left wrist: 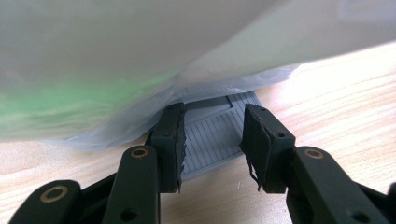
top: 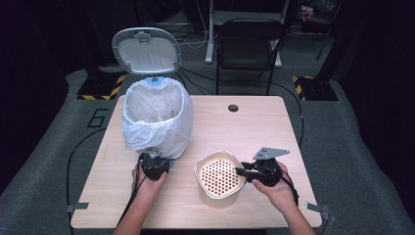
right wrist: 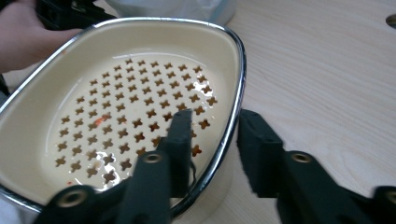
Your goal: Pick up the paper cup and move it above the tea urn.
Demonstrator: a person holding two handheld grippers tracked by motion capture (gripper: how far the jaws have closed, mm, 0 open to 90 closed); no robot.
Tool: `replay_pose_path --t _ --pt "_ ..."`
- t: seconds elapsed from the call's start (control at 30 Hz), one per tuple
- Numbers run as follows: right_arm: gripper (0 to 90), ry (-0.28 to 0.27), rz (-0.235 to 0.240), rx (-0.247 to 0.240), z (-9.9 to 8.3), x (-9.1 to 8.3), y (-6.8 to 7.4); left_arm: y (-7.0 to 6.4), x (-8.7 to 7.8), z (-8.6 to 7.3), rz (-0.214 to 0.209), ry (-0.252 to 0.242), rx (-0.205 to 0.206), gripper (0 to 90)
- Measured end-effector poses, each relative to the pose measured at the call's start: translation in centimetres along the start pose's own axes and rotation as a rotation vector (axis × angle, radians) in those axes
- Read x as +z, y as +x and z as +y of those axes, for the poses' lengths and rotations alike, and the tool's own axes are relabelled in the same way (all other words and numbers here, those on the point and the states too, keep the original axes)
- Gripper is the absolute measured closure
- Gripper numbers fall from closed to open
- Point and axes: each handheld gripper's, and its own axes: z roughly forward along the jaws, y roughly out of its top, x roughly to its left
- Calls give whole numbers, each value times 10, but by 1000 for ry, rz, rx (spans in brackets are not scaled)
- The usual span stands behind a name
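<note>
right tongs (right wrist: pixel 212 135): open, jaws astride the metal rim of the cream strainer bowl (top: pixel 219 178), one inside, one outside, not closed | left tongs (left wrist: pixel 212 142): open, holding nothing, at the grey pedal (left wrist: pixel 212 133) under the bagged bin (top: pixel 156 117) | bowl: front of bench (top: pixel 254 122), bin lies to its left and behind, lid (top: pixel 146 50) up, right hand nearer the bowl
</note>
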Motion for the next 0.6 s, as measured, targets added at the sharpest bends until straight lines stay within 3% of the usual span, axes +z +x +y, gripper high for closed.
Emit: replay_pose_path --t 0.03,0.07,0.1,0.17,0.3,0.53,0.6 --pt "569 -19 6 5 -1 -2 1 0 0 0 0 0 0 590" --pt "569 -19 6 5 -1 -2 1 0 0 0 0 0 0 590" --pt "507 -56 -8 13 0 -8 2 0 0 0 0 0 0 590" --pt "486 -71 -17 21 1 -12 2 0 0 0 0 0 0 590" --pt "378 -128 -99 11 1 -27 -4 0 0 0 0 0 0 590" --pt "265 -133 -194 43 -16 -36 -22 0 0 0 0 -4 -1 590" --pt "229 -118 -241 42 -26 -36 -27 0 0 0 0 -4 -1 590"
